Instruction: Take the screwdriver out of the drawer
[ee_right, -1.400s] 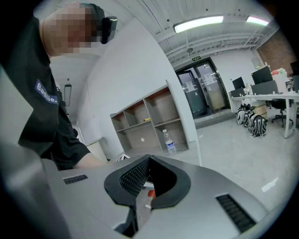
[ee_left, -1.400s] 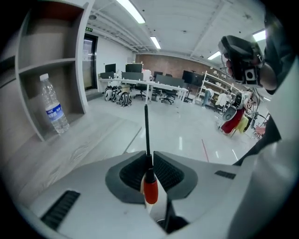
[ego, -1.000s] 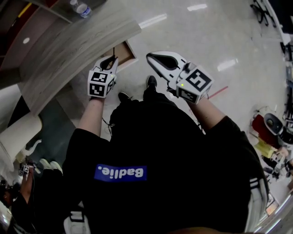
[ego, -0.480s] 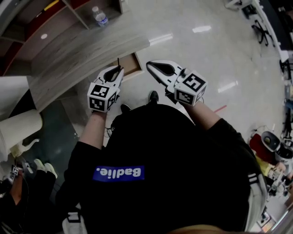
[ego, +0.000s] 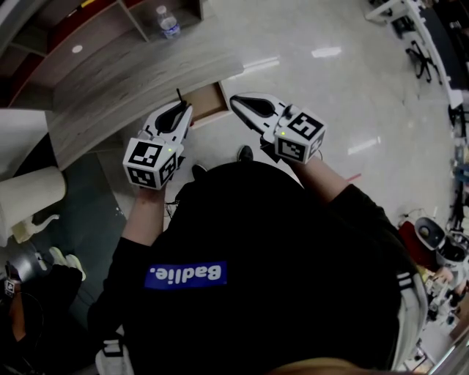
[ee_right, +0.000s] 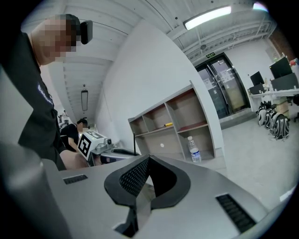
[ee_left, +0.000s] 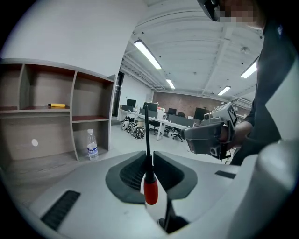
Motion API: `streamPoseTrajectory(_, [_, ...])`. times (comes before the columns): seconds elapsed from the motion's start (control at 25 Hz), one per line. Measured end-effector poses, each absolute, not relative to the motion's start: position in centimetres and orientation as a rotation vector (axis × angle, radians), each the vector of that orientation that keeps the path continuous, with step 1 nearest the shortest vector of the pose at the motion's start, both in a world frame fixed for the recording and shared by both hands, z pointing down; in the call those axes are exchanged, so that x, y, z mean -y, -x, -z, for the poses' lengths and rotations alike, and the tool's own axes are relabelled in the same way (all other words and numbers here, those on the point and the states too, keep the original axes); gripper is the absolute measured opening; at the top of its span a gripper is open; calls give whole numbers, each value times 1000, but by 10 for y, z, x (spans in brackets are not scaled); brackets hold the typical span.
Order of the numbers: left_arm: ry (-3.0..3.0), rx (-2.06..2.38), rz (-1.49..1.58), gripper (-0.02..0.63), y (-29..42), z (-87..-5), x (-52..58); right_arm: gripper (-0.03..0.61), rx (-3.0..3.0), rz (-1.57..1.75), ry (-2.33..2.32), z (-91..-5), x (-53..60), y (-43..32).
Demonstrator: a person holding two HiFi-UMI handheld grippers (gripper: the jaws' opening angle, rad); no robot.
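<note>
A screwdriver with a red handle [ee_left: 150, 192] and a thin black shaft stands upright between the jaws of my left gripper [ee_left: 148, 156], which is shut on it. In the head view the left gripper [ego: 182, 108] is held up in front of the open wooden drawer [ego: 208, 103], and the shaft tip [ego: 178, 94] pokes out past the fingertips. My right gripper [ego: 236, 99] hovers just right of the drawer. Its jaws meet at the tips with nothing between them [ee_right: 148, 158]. The drawer's inside is mostly hidden.
The drawer belongs to a grey wooden desk [ego: 124, 80] with open shelves behind it. A water bottle [ego: 168, 22] stands on the shelf unit and a yellow tool [ee_left: 57, 105] lies on a higher shelf. Shiny floor spreads to the right. Another person crouches at the lower left [ego: 22, 307].
My left gripper has risen with the screwdriver, up and away from the drawer toward the camera. The right gripper has shifted only slightly.
</note>
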State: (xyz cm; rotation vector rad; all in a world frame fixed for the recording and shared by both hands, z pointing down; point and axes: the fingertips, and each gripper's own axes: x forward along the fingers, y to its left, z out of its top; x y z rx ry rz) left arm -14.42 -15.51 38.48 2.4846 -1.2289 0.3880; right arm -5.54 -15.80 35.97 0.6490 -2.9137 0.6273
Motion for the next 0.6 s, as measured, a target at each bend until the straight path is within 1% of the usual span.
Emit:
streamPoseTrajectory(0.28, [-2484, 1271, -335, 49, 153, -366, 143, 28, 2915, -630, -618, -362, 153, 64])
streamPoseTrajectory(0.6, [-2467, 1294, -293, 49, 160, -362, 133, 28, 2925, -604, -573, -362, 147, 74])
